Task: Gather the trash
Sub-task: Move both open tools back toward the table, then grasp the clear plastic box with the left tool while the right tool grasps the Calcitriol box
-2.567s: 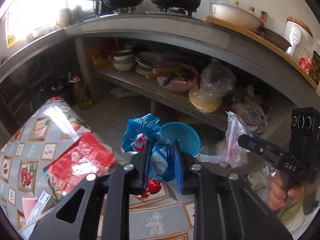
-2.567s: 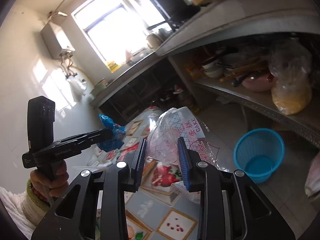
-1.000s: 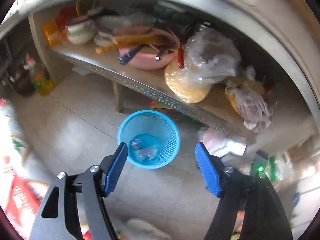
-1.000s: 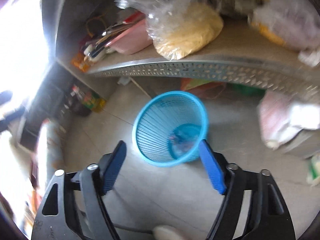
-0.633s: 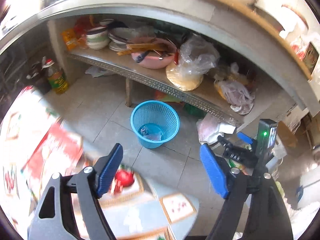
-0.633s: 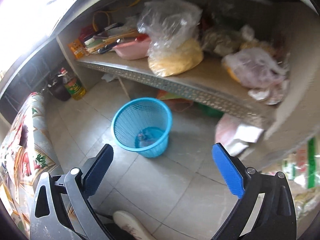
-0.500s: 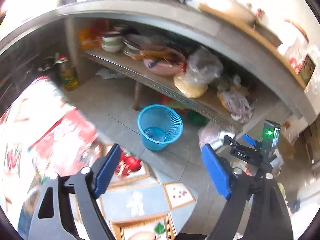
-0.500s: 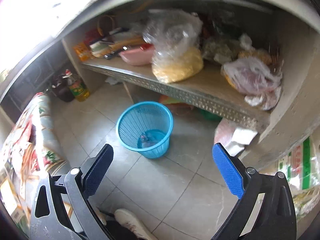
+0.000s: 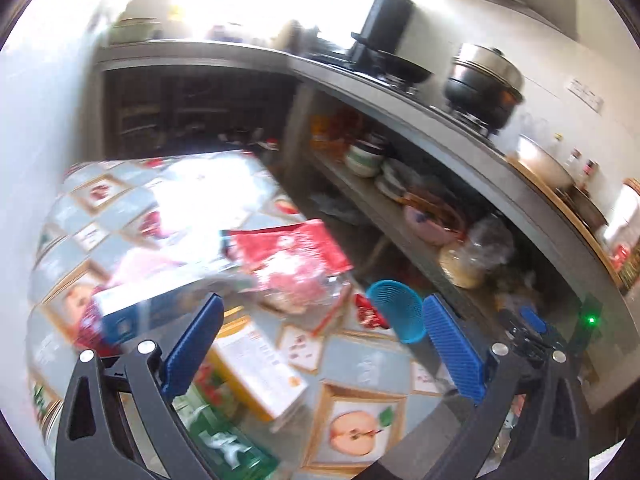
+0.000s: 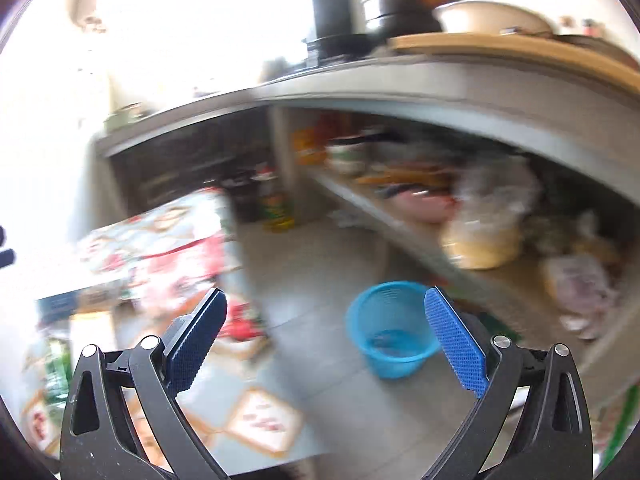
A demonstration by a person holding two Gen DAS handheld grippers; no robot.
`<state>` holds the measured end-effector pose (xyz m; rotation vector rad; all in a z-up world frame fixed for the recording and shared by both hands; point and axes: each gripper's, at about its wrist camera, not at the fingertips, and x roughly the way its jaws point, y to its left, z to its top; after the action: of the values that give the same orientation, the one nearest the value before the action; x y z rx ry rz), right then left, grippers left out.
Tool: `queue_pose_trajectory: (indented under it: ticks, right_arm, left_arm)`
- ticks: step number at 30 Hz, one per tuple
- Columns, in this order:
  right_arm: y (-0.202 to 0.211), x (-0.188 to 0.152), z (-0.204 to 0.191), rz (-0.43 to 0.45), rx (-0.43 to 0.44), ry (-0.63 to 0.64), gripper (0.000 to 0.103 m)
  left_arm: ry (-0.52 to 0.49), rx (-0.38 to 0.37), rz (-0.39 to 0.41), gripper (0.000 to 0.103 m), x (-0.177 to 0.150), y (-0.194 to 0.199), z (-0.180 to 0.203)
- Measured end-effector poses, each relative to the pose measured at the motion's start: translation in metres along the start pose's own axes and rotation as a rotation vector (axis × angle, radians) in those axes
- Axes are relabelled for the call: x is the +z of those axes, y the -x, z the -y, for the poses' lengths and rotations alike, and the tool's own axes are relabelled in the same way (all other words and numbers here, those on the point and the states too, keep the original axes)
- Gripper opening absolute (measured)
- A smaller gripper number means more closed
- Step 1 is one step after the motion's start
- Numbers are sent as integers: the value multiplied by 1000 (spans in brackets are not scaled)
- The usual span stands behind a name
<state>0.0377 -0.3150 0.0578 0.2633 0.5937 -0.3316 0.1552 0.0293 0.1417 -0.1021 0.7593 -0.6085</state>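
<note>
My left gripper (image 9: pixel 320 344) is open and empty above the table with the fruit-pattern cloth (image 9: pixel 360 364). On the table lie a red wrapper (image 9: pixel 292 256), a blue-and-white box (image 9: pixel 140 312), a yellow-and-white carton (image 9: pixel 256 372) and a green packet (image 9: pixel 216 440). The blue mesh bin (image 9: pixel 396 312) stands on the floor past the table edge. My right gripper (image 10: pixel 324 340) is open and empty. In its blurred view the bin (image 10: pixel 392 328) holds some trash, and the red wrapper (image 10: pixel 180 268) lies on the table at the left.
A long counter (image 9: pixel 400 96) with pots runs along the back, with a cluttered shelf (image 9: pixel 400 208) beneath it. A bottle (image 10: pixel 276 204) stands on the tiled floor (image 10: pixel 328 280) near the shelf. The right gripper shows at the right edge of the left wrist view (image 9: pixel 532 328).
Both grippers dropped their wrappers into the blue bin and opened. Both have since swung back to the left, toward the table; the left one is over the table again.
</note>
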Motion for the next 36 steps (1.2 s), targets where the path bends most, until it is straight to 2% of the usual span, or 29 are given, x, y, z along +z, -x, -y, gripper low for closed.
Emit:
queue_pose_trajectory:
  ticks: [3, 8, 12, 17, 20, 31, 36]
  right_arm:
    - [-13, -4, -21, -54, 80, 30, 95]
    - [-31, -7, -53, -139, 200, 41, 95]
    - [-41, -11, -85, -194, 258, 46, 95]
    - [-48, -16, -114, -266, 332, 70, 95]
    - [-52, -18, -126, -299, 366, 76, 95]
    - [-63, -18, -151, -372, 416, 78, 92]
    - [-69, -17, -163, -398, 448, 92, 92]
  left_arm:
    - [46, 50, 26, 97, -14, 22, -28]
    - [125, 78, 34, 97, -38, 41, -65]
    - [195, 73, -21, 97, -61, 34, -84]
    - [264, 96, -129, 97, -84, 3, -94]
    - [288, 105, -146, 97, -90, -8, -99]
    - [162, 180, 13, 97, -58, -4, -101]
    - [98, 195, 36, 97, -48, -7, -98]
